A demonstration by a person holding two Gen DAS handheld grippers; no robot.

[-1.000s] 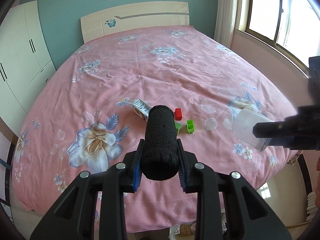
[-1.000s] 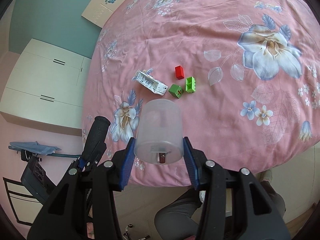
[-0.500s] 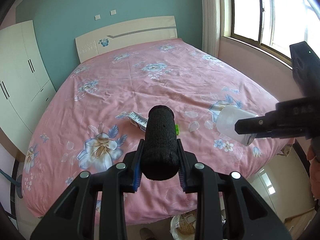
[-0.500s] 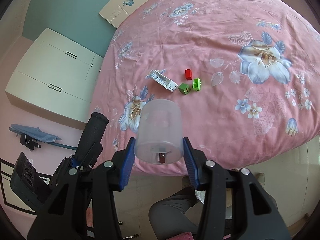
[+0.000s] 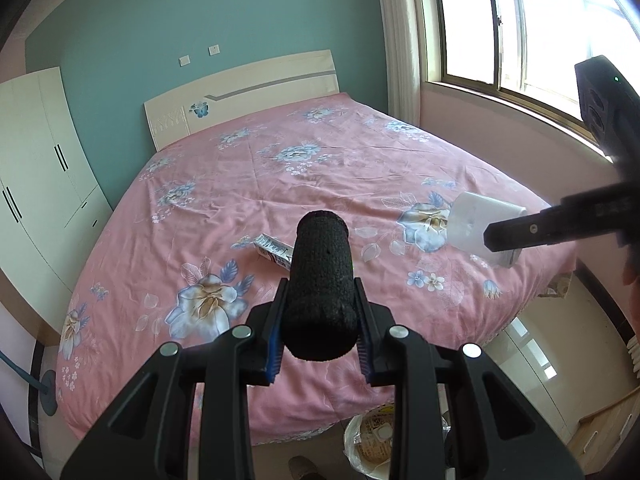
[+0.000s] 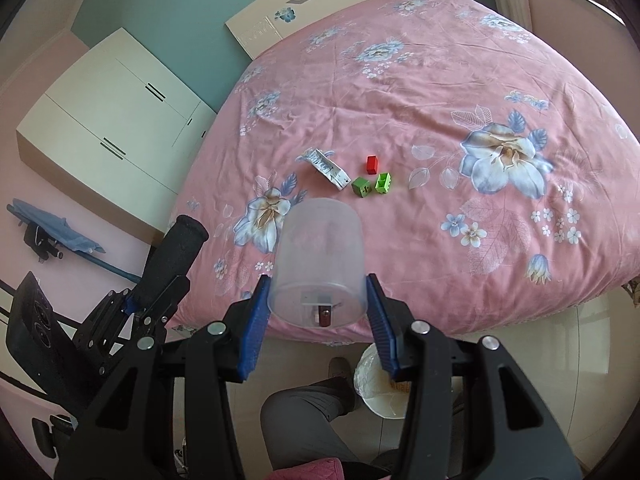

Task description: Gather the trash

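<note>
My left gripper (image 5: 320, 320) is shut on a black foam cylinder (image 5: 322, 280), held above the bed's foot edge; it also shows in the right wrist view (image 6: 172, 260). My right gripper (image 6: 318, 312) is shut on a translucent plastic cup (image 6: 320, 268), seen from the left wrist view (image 5: 480, 232) at the right. A crumpled white wrapper (image 6: 328, 166) lies on the pink floral bed (image 6: 440, 100), also in the left wrist view (image 5: 274, 250). A red block (image 6: 372, 163) and two green blocks (image 6: 362, 187) (image 6: 384, 183) lie beside it.
A white trash bin with a bag (image 5: 372, 440) stands on the floor below the bed's foot, also in the right wrist view (image 6: 380, 384). The person's leg (image 6: 312, 412) is beside it. A white wardrobe (image 5: 36, 184) is at the left, a window (image 5: 520, 32) at the right.
Both grippers have pulled back and risen away from the bed with their loads; the bed looks smaller and the floor and trash bin have come into view.
</note>
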